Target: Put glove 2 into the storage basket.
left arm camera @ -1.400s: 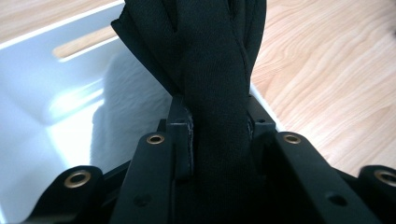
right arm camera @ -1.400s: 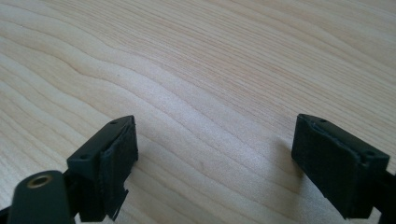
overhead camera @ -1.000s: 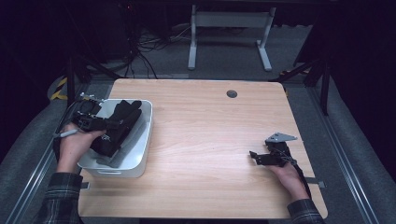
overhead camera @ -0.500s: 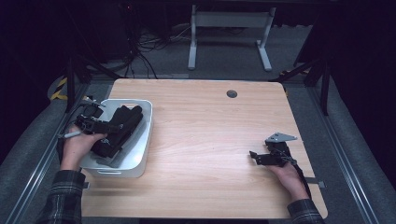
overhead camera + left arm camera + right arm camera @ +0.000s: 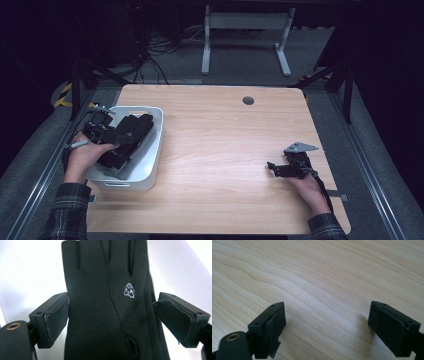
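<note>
The wooden bench (image 5: pixel 220 150) spreads out beneath both hands, its pale grain running under the right hand-held gripper (image 5: pixel 327 325) in the right gripper view; a small dark round hole (image 5: pixel 248 100) sits in the bench top well ahead of both grippers, toward the far edge. Around and below the left hand-held gripper (image 5: pixel 102 131) stands a white bin (image 5: pixel 150 165), rectangular with rounded corners, near the person's left corner of the bench; its bright wall shows behind the jaws in the left gripper view. Inside that bin lies a black glove (image 5: pixel 107 302), stretched lengthwise away from the left hand-held gripper with its fingers pointing ahead; a small white emblem (image 5: pixel 129 290) marks the back of it, just ahead of the right-hand jaw. The glove runs between the two jaws of the left hand-held gripper; the jaws stand spread on either side of it, the left pad at the glove's edge, the right pad just beside the other edge, not clamped down. The right hand-held gripper (image 5: pixel 287 167) rests low on the bench, well apart from the bin, its jaws spread wide with only bare wood between them.
</note>
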Demonstrator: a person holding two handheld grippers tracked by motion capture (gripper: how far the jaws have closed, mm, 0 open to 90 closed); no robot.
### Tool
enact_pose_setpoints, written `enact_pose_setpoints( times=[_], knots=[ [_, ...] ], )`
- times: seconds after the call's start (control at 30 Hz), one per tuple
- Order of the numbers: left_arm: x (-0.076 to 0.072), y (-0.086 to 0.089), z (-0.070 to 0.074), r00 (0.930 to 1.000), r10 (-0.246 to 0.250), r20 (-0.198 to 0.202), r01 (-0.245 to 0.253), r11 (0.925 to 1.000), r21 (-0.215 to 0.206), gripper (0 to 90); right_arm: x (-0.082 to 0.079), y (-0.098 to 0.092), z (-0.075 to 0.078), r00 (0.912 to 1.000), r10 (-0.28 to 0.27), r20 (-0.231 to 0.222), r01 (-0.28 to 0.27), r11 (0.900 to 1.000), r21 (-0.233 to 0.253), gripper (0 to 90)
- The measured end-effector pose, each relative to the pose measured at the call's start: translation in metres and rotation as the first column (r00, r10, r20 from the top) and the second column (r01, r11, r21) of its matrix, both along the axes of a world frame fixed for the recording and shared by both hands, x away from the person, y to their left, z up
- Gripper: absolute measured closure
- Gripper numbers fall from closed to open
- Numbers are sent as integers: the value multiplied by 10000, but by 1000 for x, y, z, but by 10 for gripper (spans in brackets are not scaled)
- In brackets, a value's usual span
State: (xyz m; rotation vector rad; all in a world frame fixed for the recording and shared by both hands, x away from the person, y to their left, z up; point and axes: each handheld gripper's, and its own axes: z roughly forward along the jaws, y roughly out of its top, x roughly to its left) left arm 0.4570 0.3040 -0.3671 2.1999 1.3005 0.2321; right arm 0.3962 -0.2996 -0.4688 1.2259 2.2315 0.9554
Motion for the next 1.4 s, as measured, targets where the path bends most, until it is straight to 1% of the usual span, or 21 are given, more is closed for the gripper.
enact_pose_setpoints(
  times=[0.1, 0.17, 0.2, 0.3, 0.37, 0.5, 0.53, 0.57, 0.7, 0.8, 0.87, 0.97, 1.03, 1.1, 1.13, 1.27, 1.33, 1.37, 1.4],
  knots=[
    [-3, -4, 11, 9994, 27, 334, -23, 9999, -137, 125, 0, 0, 0, 10000, 0, -1, 0, 10000, 0, 149],
    [-5, -8, 17, 9989, -10, 478, 17, 9999, -146, 126, 0, 0, 0, 10000, -1, -3, 1, 10000, 1, 149],
    [-6, -11, 20, 9983, -22, 581, 35, 9998, -217, 125, 0, 0, 0, 10000, -2, -3, 2, 10000, 3, 149],
    [-9, -20, 28, 9969, -198, 756, 218, 9994, -261, 125, 0, 0, 0, 10000, -1, -1, 1, 10000, 2, 149],
    [-10, -27, 32, 9959, -263, 871, 297, 9988, -379, 125, 0, 0, 0, 10000, -2, -1, 2, 10000, 2, 149],
    [-12, -42, 37, 9926, -541, 1089, 604, 9967, -551, 126, 0, 0, 0, 10000, 2, 0, -2, 10000, -5, 148],
    [-12, -45, 37, 9920, -612, 1107, 693, 9951, -707, 126, 0, 0, 0, 10000, -1, 0, 1, 10000, -4, 149],
    [-12, -49, 37, 9914, -718, 1097, 805, 9938, -772, 126, 0, 0, 0, 10000, 1, 0, -1, 10000, -9, 149],
    [-12, -65, 36, 9874, -1030, 1198, 1125, 9907, -761, 127, 0, 0, 0, 10000, -4, -1, 4, 10000, -8, 149],
    [-14, -77, 34, 9844, -1196, 1288, 1319, 9870, -916, 127, 0, 0, 0, 10000, -3, -1, 3, 10000, -7, 149],
    [-13, -85, 32, 9817, -1408, 1279, 1536, 9834, -962, 128, 0, 0, 0, 10000, -3, -2, 3, 10000, -4, 149],
    [-14, -97, 29, 9789, -1573, 1307, 1704, 9807, -958, 128, 0, 0, 0, 10000, 0, -2, 0, 10000, 0, 148],
    [-14, -103, 28, 9778, -1605, 1347, 1749, 9792, -1029, 128, 0, 0, 0, 10000, 4, -6, -4, 10000, 2, 148],
    [-15, -110, 27, 9759, -1695, 1372, 1858, 9757, -1161, 128, 0, 0, 0, 10000, 6, -5, -6, 10000, -1, 148],
    [-15, -113, 27, 9739, -1761, 1434, 1931, 9744, -1148, 128, 0, 0, 0, 10000, 3, -4, -3, 10000, -2, 148],
    [-19, -125, 25, 9699, -1834, 1602, 2042, 9709, -1253, 129, 0, 0, 0, 10000, 6, -4, -6, 10000, -3, 147],
    [-21, -131, 24, 9672, -1970, 1606, 2175, 9684, -1222, 129, 0, 0, 0, 10000, 11, -4, -11, 10000, -2, 147],
    [-22, -134, 23, 9673, -1968, 1597, 2179, 9677, -1271, 129, 0, 0, 0, 10000, 8, -5, -8, 10000, 0, 147],
    [-23, -137, 21, 9648, -2072, 1618, 2278, 9661, -1213, 130, 0, 0, 0, 10000, 10, -4, -10, 10000, -3, 147]
  ],
)
